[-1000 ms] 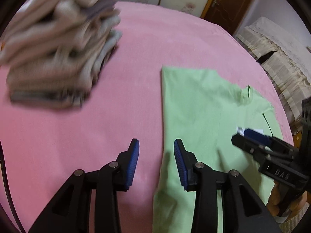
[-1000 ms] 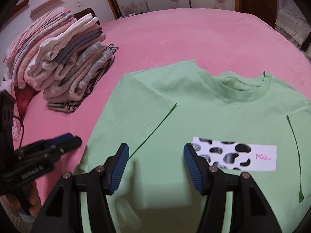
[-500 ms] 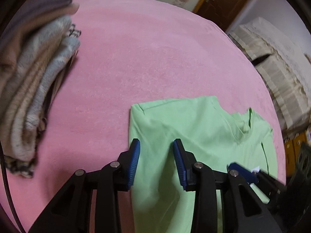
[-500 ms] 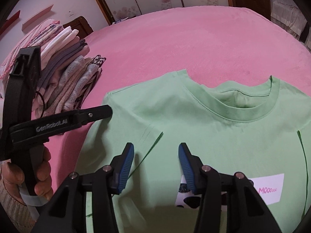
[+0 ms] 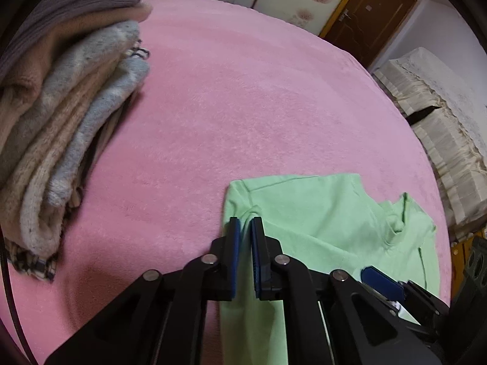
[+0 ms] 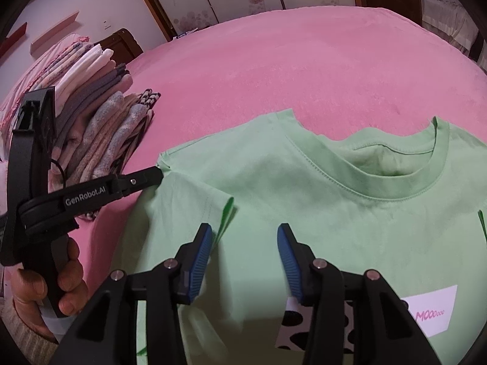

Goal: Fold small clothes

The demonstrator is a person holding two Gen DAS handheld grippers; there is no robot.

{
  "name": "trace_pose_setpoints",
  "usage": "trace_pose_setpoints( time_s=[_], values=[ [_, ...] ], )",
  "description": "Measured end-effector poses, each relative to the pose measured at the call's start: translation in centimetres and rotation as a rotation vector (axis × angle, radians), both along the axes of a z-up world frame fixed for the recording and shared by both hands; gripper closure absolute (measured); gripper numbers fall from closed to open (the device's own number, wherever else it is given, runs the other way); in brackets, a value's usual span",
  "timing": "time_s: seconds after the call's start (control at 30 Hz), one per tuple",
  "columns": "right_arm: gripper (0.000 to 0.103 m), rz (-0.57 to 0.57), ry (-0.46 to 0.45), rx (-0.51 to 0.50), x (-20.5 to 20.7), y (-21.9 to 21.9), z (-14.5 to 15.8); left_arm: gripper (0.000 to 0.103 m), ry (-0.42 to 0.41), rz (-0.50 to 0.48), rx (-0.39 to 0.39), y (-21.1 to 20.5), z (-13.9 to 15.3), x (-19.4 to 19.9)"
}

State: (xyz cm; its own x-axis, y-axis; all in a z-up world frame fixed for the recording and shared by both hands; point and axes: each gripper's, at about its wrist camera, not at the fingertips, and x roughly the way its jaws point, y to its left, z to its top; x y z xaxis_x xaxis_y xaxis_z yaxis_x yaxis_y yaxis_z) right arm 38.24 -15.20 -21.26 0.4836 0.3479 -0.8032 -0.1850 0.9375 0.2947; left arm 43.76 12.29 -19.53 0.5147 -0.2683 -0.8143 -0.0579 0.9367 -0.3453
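On the pink bed (image 5: 243, 106), a green T-shirt (image 6: 304, 200) lay ready for folding.
Left gripper (image 5: 245, 228) was closing, pinching its shoulder edge to lift; right gripper (image 6: 245, 243) hovered half-open, closing, holding nothing.

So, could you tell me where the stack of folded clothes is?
The stack of folded clothes sits on the pink bedcover, at the left of both views, left of the green T-shirt.

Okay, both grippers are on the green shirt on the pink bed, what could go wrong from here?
The left gripper is closing on just a small pinch at the edge of the green shirt by the sleeve, so the cloth may slip out when lifted. The right gripper is closing above the folded-in sleeve, with nothing between its pads, so that fold may open if only one side pulls. The stack of folded clothes lies close, and a wide swing might knock it.
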Motion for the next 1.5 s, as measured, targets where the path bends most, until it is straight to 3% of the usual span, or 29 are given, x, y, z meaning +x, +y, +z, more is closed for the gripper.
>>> trace_pose_setpoints(
  time_s=[0.1,0.27,0.33,0.4,0.67,0.93,1.07,1.37,1.5],
  values=[
    [0.058,0.004,-0.011,0.004,0.1,0.2,0.3,0.083,0.013,0.001,-0.072,0.7,0.2,0.4],
    [0.062,0.019,-0.013,-0.007,1.2,1.4,-0.3,0.081,-0.005,0.018,-0.049,1.6,0.8,0.8],
    [0.087,0.032,-0.015,-0.012,1.6,1.8,-0.6,0.081,0.007,0.026,-0.056,1.9,0.7,1.2],
    [0.097,0.041,-0.022,-0.011,1.7,2.0,-0.8,0.081,0.015,0.037,-0.053,2.2,0.6,1.7],
    [0.098,-0.012,-0.12,-0.057,-0.1,1.0,0.6,0.081,0.024,0.047,0.063,1.1,0.3,3.4],
    [0.098,-0.014,-0.059,-0.05,0.7,0.6,-0.7,0.084,0.023,0.081,0.136,1.6,-0.2,3.9],
    [0.096,-0.009,-0.036,-0.03,0.7,0.3,-0.5,0.084,0.018,0.088,0.131,2.0,0.3,3.5],
    [0.095,-0.001,-0.053,-0.019,-2.5,-0.7,1.3,0.084,-0.111,-0.002,0.198,-1.1,5.4,-2.7],
    [0.095,0.011,-0.059,-0.019,-5.7,-1.6,2.2,0.084,-0.1,-0.095,0.176,-3.3,6.4,-7.3]
  ],
)
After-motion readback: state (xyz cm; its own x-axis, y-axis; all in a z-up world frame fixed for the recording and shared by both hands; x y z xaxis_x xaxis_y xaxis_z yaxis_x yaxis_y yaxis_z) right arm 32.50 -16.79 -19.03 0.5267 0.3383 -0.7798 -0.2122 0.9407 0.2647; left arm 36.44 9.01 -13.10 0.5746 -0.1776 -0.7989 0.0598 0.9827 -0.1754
